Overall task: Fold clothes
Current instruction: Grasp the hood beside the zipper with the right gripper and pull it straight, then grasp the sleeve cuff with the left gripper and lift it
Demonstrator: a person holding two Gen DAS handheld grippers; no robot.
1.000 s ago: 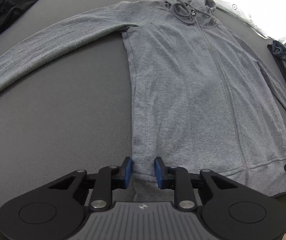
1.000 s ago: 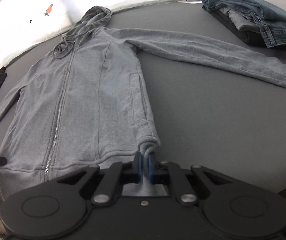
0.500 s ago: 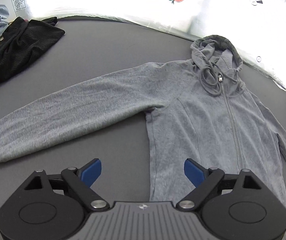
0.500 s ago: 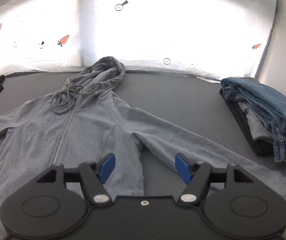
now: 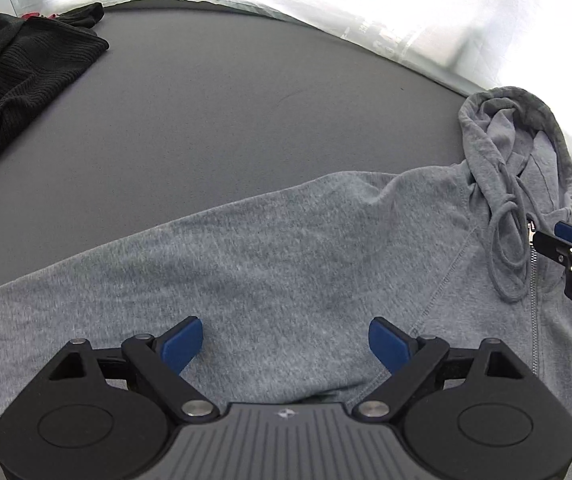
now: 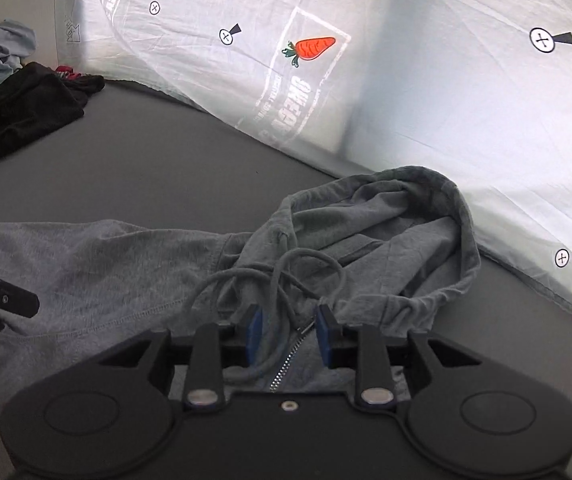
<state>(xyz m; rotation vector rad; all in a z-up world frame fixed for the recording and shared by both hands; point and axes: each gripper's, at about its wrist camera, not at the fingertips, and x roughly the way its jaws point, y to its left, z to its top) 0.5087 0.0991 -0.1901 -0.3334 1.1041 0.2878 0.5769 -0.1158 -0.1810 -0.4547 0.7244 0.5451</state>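
Grey hoodie point(image 5: 325, 264) lies flat, zipped, on the worktop point(image 5: 226, 120). Left claw point(image 5: 286, 344) gapes wide over the sleeve near the armpit, having just opened further. Right claw point(image 6: 287, 334), jaws just narrowing, straddles the zip pull point(image 6: 305, 326) and drawstring point(image 6: 270, 280), prob. not pinching yet. Grab fabric, not cord.

Both grippers off the hoodie point(image 5: 325, 264) hem. Left gripper point(image 5: 284, 342) now over the sleeve near the shoulder, jaws just opened wide, nothing gripped. Right gripper point(image 6: 289, 334) at the collar, jaws reopened then just narrowing, drawstring point(image 6: 286, 280) and zipper between, untouched.
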